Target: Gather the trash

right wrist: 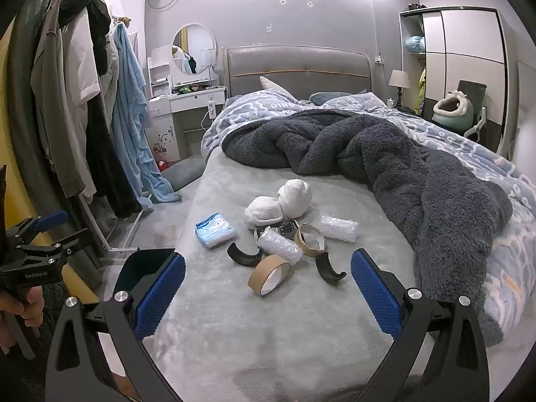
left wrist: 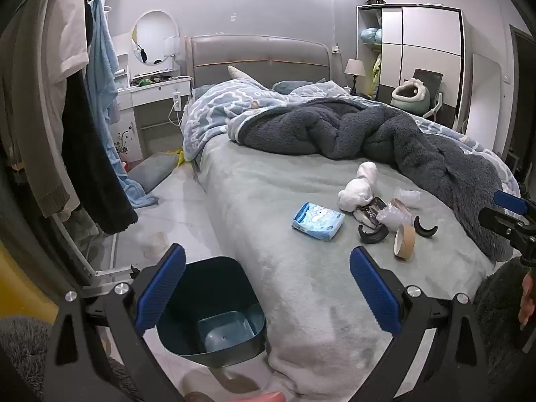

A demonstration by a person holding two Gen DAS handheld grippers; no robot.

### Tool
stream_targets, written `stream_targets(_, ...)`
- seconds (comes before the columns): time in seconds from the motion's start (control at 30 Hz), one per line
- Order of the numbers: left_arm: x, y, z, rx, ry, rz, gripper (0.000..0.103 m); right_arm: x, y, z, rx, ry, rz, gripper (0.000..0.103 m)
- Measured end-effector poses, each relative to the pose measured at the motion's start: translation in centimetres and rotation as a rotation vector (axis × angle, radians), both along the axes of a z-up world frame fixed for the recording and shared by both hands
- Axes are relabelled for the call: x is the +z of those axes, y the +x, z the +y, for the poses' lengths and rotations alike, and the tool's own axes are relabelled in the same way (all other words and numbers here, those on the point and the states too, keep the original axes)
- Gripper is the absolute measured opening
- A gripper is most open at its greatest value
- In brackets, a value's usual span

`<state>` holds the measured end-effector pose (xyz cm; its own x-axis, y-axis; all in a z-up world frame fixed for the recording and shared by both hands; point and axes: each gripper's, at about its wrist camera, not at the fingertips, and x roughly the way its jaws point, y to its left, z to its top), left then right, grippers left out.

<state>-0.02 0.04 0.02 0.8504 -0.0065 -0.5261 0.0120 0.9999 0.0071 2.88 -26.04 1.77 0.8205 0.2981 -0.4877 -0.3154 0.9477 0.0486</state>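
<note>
Bed (right wrist: 268,335): foot end and near corner bare, grey-green sheet open in front of both grippers. Dark fleece blanket (right wrist: 418,181) heaped across the middle and down the right side, bounding the free area. Floor strip left of the bed runs between the mattress edge and the clothes rack (right wrist: 77,117).

Teal bin (left wrist: 214,311) on the floor, against the bed's near left corner, open top, inside looks empty.

Left gripper (left wrist: 268,291): jaws spread wide, nothing between the blue pads; it hangs over the bin and bed corner. Right gripper (right wrist: 268,291): jaws equally wide, holding nothing, above the bare sheet just short of the trash.

Trash in one loose cluster mid-bed, near the blanket edge:
- blue tissue pack (right wrist: 215,230), leftmost, slightly apart
- two white crumpled wads (right wrist: 281,204), touching
- two bubble-wrap rolls (right wrist: 337,227)
- two cardboard tape rings (right wrist: 269,274), nearer one tilted on edge
- two black curved pieces (right wrist: 244,254)
- dark printed wrapper, mostly hidden beneath the rest.
</note>
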Motion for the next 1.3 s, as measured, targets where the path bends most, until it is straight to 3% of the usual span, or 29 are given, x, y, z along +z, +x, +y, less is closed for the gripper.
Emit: stream_targets(1.3, 0.01, 0.03, 0.01, 0.0, -0.001, 0.008, 0.1, 0.0, 0.08, 0.12, 0.002, 0.002, 0.0, 0.1)
